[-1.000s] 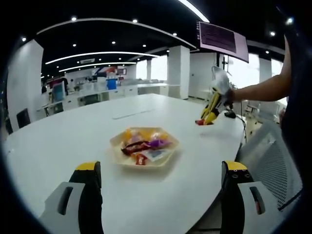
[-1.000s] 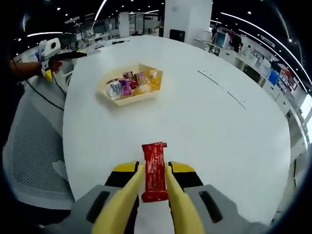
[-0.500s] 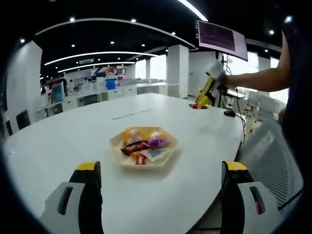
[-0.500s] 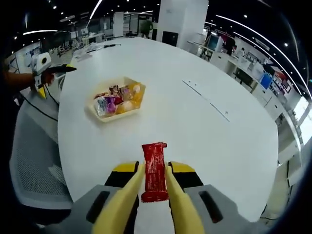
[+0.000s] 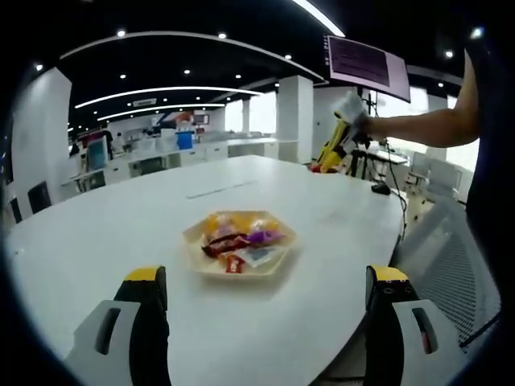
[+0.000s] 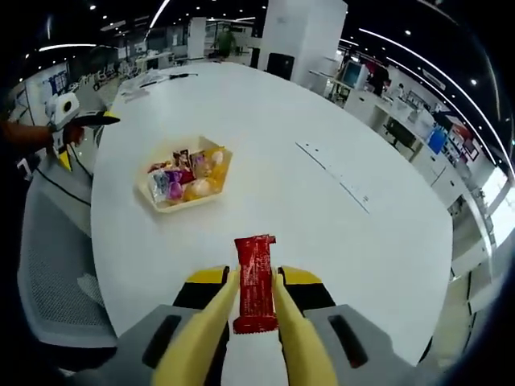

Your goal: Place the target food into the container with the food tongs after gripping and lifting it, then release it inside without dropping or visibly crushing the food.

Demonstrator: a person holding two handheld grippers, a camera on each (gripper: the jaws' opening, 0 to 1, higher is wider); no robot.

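The right tongs [image 6: 256, 310] clamp a flat red wrapped bar [image 6: 255, 281] above the table [image 6: 322, 217]; the left tongs [image 5: 265, 310] gape, holding nothing.

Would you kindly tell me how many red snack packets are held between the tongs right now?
1. The red packet sits upright between the yellow tongs of the right gripper, above the white table. More snacks lie in the tray.

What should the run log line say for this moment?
right gripper: shut on red snack bar | lifted above table | tray: holds snacks | left gripper: open
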